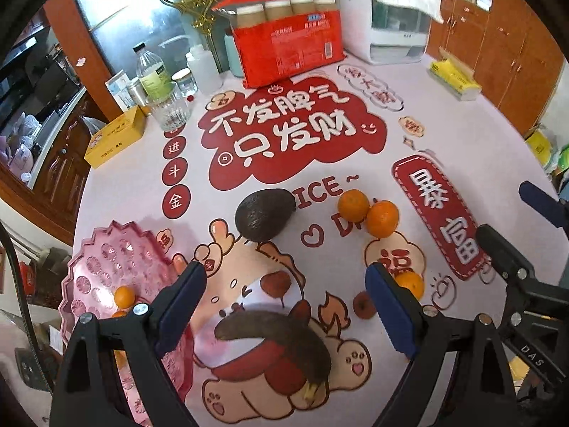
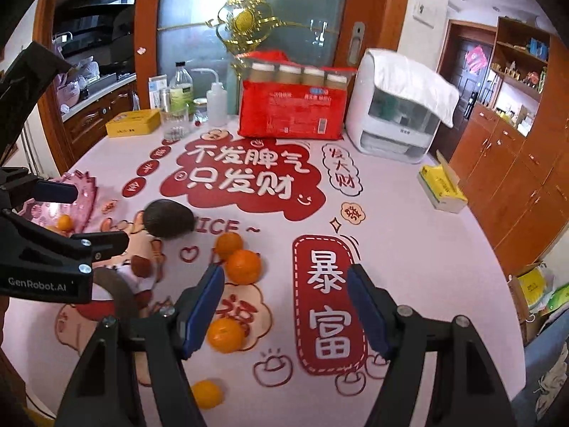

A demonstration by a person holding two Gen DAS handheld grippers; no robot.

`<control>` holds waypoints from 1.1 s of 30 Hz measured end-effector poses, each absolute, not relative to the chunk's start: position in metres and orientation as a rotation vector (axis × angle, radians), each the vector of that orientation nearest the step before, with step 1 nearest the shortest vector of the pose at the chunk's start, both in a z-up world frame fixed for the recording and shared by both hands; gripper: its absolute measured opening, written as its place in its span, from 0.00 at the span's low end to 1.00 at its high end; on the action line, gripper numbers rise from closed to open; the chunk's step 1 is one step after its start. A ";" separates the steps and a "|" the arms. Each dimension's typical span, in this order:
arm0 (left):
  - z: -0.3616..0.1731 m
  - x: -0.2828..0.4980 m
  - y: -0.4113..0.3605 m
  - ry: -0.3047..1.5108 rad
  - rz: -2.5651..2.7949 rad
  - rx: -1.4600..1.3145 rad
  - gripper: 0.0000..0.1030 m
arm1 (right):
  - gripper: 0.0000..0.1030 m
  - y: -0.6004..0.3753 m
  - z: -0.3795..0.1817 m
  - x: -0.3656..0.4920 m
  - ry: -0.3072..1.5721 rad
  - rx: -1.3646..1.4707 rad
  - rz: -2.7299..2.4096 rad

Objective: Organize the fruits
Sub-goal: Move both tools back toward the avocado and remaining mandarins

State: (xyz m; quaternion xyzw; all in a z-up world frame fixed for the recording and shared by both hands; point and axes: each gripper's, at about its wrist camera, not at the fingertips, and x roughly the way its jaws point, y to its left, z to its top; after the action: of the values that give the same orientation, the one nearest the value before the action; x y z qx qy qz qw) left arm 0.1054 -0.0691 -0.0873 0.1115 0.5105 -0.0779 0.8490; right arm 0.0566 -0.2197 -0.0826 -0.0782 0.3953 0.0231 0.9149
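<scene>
A dark avocado [image 1: 265,215] [image 2: 167,219] lies mid-table, with two oranges [image 1: 353,205] [image 2: 243,267] touching each other to its right. My left gripper [image 1: 284,270] hangs open over a long dark fruit with a yellow tip [image 1: 274,341], and nothing is between its pads. A third orange [image 1: 410,283] [image 2: 225,334] peeks from behind its right finger, beside a small red-brown fruit [image 1: 362,306]. The pink scalloped tray [image 1: 106,267] [image 2: 78,192] at the left holds an orange [image 1: 124,297]. My right gripper [image 2: 284,277] is open and empty above the tablecloth, right of the oranges. Another orange [image 2: 206,393] lies near the front edge.
At the back stand a red pack of bottles [image 2: 291,110], a white appliance [image 2: 394,106], a glass [image 1: 170,110], bottles and a yellow box [image 1: 113,138]. A yellow tissue box [image 2: 442,188] sits at the right. Wooden cabinets [image 2: 515,178] line the right side.
</scene>
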 end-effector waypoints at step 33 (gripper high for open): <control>-0.186 0.204 -0.058 1.249 -0.208 0.310 0.88 | 0.69 -0.227 -0.188 0.130 1.080 0.020 0.328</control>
State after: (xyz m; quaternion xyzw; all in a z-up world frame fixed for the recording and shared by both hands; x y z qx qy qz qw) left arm 0.2041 -0.0575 -0.1858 0.1444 0.5812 -0.0967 0.7950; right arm 0.1296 -0.2266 -0.1882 0.0097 0.5117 0.1555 0.8449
